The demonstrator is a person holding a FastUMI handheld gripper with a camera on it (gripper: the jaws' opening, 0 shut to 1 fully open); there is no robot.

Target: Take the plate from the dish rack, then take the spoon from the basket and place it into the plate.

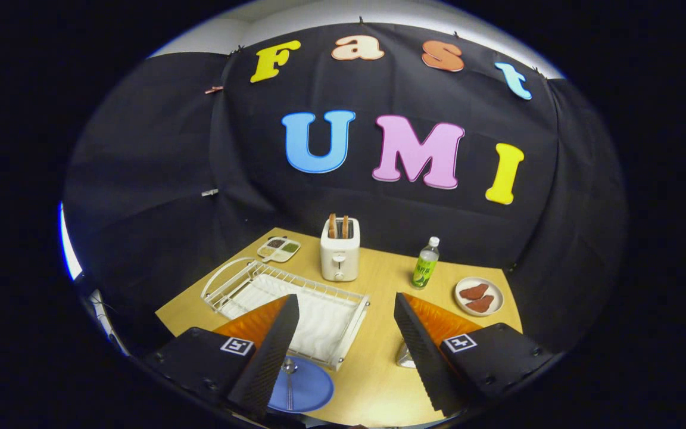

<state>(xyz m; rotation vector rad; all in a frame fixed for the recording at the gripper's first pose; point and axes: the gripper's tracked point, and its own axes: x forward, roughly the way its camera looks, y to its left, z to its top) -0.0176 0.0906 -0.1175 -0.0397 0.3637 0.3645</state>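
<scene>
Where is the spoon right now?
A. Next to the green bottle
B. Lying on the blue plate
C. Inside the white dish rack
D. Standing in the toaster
B. The spoon lies on the blue plate, which sits on the table in front of the dish rack, while the gripper holds its jaws open with nothing between them.

— What do the tongs (346, 351) look like from where you stand?
— Two wedge-shaped fingers with ribbed inner faces, spread wide apart, each on a black housing.
— Any markings?
— A square white-and-black tag on each housing, at 8 and 4 o'clock, plus small screws on the right one.
</scene>
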